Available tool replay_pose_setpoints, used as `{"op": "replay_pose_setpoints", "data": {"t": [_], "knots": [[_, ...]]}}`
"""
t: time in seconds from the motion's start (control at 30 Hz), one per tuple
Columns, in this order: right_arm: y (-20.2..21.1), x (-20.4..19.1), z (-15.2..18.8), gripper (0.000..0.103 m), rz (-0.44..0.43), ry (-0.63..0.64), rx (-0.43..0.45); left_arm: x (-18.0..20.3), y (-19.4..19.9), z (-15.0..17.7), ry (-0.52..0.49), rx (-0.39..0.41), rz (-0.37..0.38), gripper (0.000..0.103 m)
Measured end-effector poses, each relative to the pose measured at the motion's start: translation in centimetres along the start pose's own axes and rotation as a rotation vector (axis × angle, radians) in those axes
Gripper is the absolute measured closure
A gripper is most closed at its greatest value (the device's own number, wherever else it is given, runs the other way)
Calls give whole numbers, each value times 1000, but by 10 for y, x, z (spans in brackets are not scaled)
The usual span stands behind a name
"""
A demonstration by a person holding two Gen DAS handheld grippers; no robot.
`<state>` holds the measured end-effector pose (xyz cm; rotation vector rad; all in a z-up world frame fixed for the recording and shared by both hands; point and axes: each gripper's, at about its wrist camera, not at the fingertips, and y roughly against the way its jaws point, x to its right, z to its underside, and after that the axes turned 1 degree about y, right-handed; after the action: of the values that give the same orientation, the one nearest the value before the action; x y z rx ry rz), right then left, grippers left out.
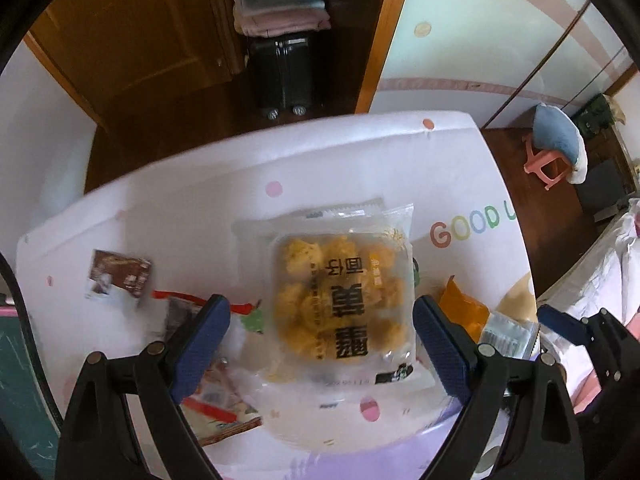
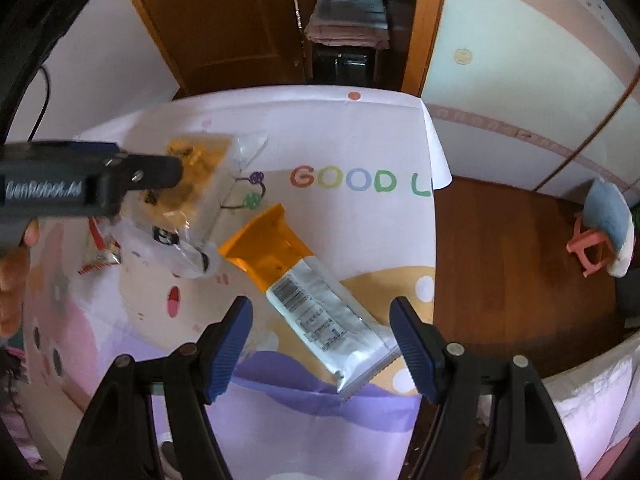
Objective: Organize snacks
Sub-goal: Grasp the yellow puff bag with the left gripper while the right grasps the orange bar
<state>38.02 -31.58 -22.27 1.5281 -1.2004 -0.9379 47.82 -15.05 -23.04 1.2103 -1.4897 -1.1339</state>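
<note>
A clear pack of yellow pastries (image 1: 340, 300) lies on the patterned tablecloth (image 1: 200, 208). My left gripper (image 1: 322, 340) hangs over it, pointing down and open. The pack lies below the gap, and I cannot tell whether the blue pads (image 1: 204, 340) touch it. In the right wrist view the same pack (image 2: 200, 168) lies under that gripper's black body (image 2: 100, 188). An orange-and-silver packet (image 2: 312, 292) lies slantwise near the table's right edge. My right gripper (image 2: 320, 308) stands open above its silver end, with nothing gripped.
A brown packet (image 1: 118, 278) and red-and-white packets (image 1: 188, 320) lie left of the pastry pack. The table ends at the right over a wooden floor (image 2: 500, 248), where a pink stool (image 2: 588, 248) stands. A wardrobe with a black suitcase (image 1: 284, 72) is behind. A person's hand (image 2: 16, 272) shows at the left.
</note>
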Motion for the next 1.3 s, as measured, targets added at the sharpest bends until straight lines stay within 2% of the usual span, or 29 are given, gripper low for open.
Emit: {"op": "replay_pose_setpoints", "data": {"t": [0.23, 0.37, 0.4, 0.47, 0.6, 0.7, 0.77, 1.0, 1.1, 1.3], "knots": [[-24, -11, 4, 32, 15, 52, -49, 5, -28, 4, 23, -51, 15, 11], [-28, -20, 8, 46, 38, 80, -52, 6, -40, 10, 37, -73, 19, 11], [-27, -22, 8, 54, 34, 80, -52, 8, -44, 12, 42, -76, 23, 12], [-24, -24, 10, 61, 19, 73, -61, 10, -43, 15, 33, -58, 22, 21], [-17, -24, 15, 68, 13, 53, -48, 14, -37, 21, 27, -33, 23, 27], [-12, -25, 18, 70, -12, 26, -47, 13, -30, 28, 25, -27, 8, 36], [-7, -26, 20, 70, -21, 17, -41, 13, -25, 31, 16, -39, 1, 38], [24, -36, 27, 70, -51, 7, -11, 9, 24, 48, -27, 17, -16, 38], [44, -42, 29, 70, -69, 7, 13, 4, 56, 54, -37, 49, -14, 38], [99, -67, 38, 70, -106, 19, 80, -12, 128, 87, -50, 135, -42, 38]]}}
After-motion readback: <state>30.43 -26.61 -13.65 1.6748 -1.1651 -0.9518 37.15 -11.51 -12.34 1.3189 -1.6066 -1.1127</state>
